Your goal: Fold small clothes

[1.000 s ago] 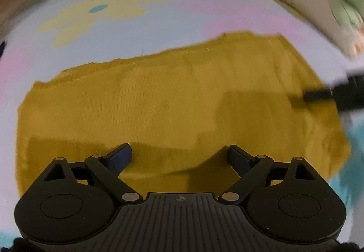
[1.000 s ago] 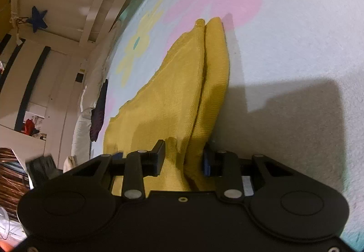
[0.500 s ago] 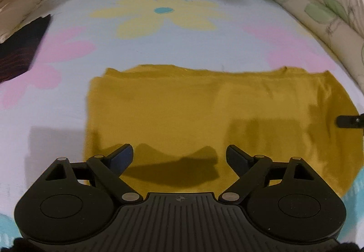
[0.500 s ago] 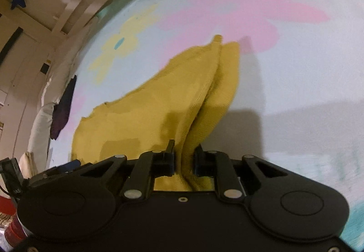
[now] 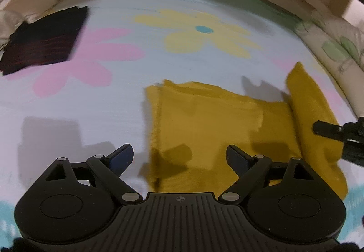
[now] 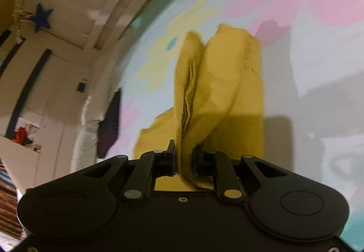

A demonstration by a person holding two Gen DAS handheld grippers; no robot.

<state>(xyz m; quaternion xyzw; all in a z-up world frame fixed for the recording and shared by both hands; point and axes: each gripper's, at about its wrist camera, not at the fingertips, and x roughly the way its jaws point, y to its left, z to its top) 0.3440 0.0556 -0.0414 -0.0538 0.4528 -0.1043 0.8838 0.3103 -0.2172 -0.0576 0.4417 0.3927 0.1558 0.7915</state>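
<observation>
Right tongs (image 6: 183, 158) are clamped on a lifted edge of the yellow garment (image 5: 204, 120); left tongs (image 5: 179, 157) stand open above its near part. Folding is judged partly done on the flowered bedspread (image 5: 113, 101).

The mustard garment (image 5: 204, 120) is a matt, fine-ribbed knit cloth with a stitched hem. The bed cover (image 5: 113, 97) under it is matt woven cloth with a faint line texture and a flat flower print. Both the left claw (image 5: 179, 156) and the right claw (image 6: 184, 158) are matt black plastic with small bright metal pivot pins; their fingertips (image 5: 120, 156) carry smooth blue pads. The dark garment (image 5: 45, 40) is a matt, striped cloth.
</observation>
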